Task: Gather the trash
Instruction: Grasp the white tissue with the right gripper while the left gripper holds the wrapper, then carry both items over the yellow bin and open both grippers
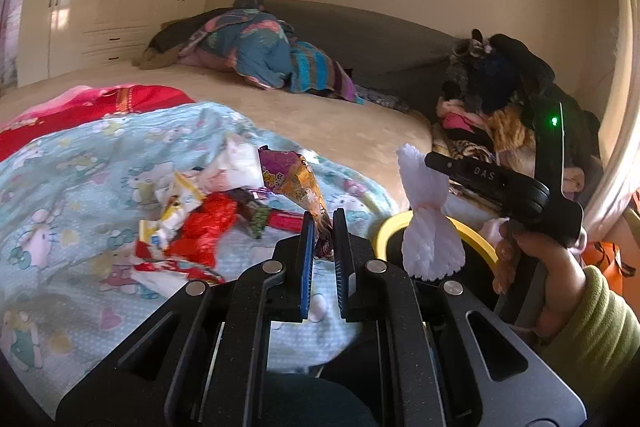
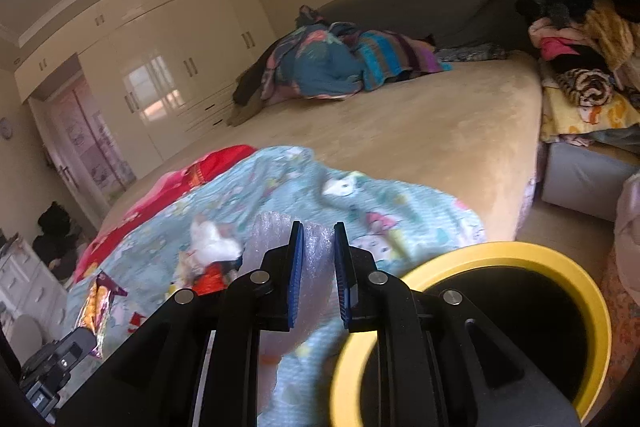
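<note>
Now, from the left: wrappers [image 1: 188, 227] litter the bed's blanket [image 1: 80, 187]; your left gripper [image 1: 320, 227] pinches a snack bag [image 1: 292, 183], your right gripper [image 2: 316, 247] clamps white foam wrap [image 1: 430, 219] near the yellow-rimmed bin [image 2: 560, 267]. Next, likely carry both over it and let go.

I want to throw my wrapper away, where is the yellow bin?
The yellow bin stands on the floor beside the bed, low on the right of the right wrist view, just under the right gripper.
</note>
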Motion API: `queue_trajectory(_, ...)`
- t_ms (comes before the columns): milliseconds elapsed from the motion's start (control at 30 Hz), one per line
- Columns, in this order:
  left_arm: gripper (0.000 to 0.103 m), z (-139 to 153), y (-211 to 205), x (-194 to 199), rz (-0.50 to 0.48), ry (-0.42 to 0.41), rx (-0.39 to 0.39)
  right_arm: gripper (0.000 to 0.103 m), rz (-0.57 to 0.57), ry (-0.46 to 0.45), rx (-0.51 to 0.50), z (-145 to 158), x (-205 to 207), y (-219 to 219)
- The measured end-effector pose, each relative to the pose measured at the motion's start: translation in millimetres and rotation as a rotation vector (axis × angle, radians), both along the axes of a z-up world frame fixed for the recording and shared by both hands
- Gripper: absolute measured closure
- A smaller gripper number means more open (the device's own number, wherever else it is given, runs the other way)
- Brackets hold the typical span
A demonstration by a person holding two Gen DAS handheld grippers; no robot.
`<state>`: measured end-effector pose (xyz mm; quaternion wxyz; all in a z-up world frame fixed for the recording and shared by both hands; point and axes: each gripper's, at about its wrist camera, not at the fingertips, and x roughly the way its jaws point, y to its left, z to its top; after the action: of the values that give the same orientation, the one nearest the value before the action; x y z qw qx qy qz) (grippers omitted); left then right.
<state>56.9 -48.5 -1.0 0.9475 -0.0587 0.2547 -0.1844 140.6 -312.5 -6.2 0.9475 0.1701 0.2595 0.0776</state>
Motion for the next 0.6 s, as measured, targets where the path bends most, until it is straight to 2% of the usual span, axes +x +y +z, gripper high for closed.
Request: queue_trajectory(600, 0.097, -9, -73, 3, -0.167, 0.019, 0.043, 0.088, -0.156, 0.023, -0.038, -12, -12, -68)
